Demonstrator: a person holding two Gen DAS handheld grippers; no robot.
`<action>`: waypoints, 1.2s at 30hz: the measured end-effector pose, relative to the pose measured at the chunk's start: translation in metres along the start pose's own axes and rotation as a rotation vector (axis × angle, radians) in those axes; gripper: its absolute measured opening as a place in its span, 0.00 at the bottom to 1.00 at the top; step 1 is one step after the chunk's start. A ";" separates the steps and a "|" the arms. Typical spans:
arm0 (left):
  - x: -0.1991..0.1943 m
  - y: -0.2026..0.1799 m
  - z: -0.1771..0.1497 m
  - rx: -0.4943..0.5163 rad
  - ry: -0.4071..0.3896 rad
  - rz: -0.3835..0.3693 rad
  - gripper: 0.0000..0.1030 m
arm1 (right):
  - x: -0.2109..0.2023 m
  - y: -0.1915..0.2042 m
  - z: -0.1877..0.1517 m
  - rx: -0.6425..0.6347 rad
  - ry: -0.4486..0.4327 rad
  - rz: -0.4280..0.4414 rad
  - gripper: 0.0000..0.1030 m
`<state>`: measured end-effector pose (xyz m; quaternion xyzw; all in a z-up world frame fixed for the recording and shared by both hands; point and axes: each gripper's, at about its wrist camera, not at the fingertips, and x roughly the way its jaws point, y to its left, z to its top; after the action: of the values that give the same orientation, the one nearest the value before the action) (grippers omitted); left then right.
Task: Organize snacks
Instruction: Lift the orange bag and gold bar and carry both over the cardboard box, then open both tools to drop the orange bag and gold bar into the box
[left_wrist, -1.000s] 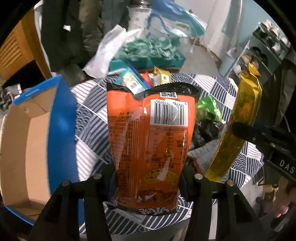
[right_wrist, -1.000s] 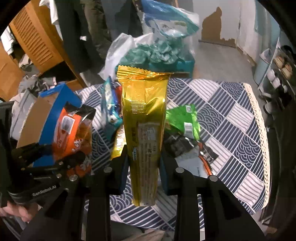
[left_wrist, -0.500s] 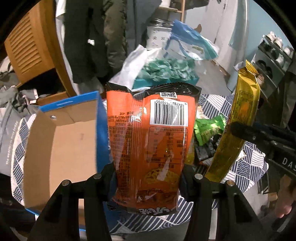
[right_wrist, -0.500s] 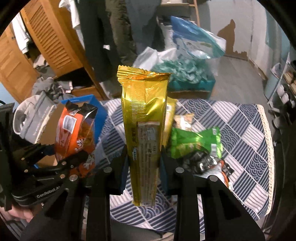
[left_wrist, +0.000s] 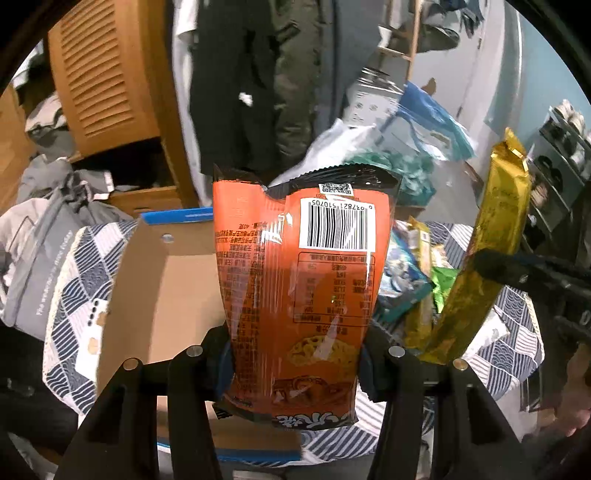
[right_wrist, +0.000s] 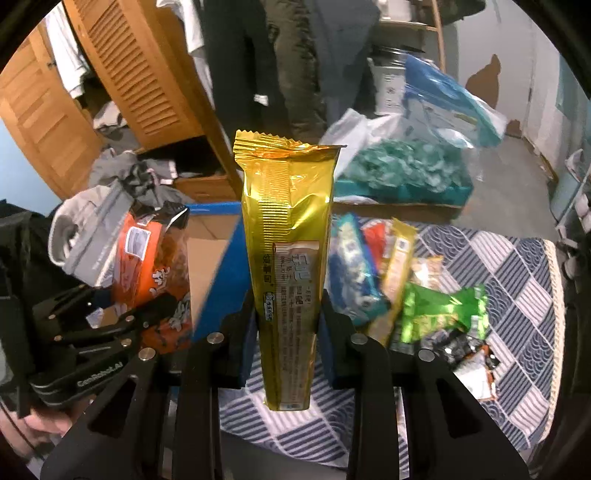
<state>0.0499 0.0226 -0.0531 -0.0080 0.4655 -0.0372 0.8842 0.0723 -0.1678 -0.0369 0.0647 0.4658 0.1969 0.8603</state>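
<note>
My left gripper (left_wrist: 295, 354) is shut on an orange snack bag (left_wrist: 306, 273) with a barcode, held upright above the open blue cardboard box (left_wrist: 159, 280). My right gripper (right_wrist: 288, 325) is shut on a long gold snack pack (right_wrist: 288, 236), held upright over the table just right of the box (right_wrist: 218, 258). The gold pack (left_wrist: 487, 258) shows at the right of the left wrist view, and the orange bag (right_wrist: 151, 258) at the left of the right wrist view. Several loose snacks, among them a green pack (right_wrist: 439, 310) and a blue pack (right_wrist: 351, 266), lie on the table.
The table has a blue-and-white patterned cloth (right_wrist: 517, 277). A grey bag (left_wrist: 40, 254) lies left of the box. Behind the table stand a wooden louvred cabinet (right_wrist: 147, 74), hanging clothes (left_wrist: 236, 81) and a tub of teal packets (right_wrist: 399, 173).
Both grippers have moved left with their snacks. The box has come from the left edge to under the orange bag, and the loose snacks have slid toward the right.
</note>
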 end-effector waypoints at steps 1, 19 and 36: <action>0.000 0.006 0.000 -0.009 0.001 0.000 0.53 | 0.000 0.005 0.002 -0.004 -0.003 0.008 0.28; -0.008 0.098 -0.013 -0.141 -0.026 0.094 0.53 | 0.036 0.104 0.035 -0.074 0.025 0.127 0.28; 0.039 0.137 -0.041 -0.241 0.118 0.155 0.53 | 0.121 0.139 0.017 -0.065 0.237 0.165 0.28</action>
<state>0.0458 0.1569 -0.1153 -0.0759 0.5169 0.0868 0.8482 0.1071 0.0086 -0.0805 0.0510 0.5504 0.2882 0.7819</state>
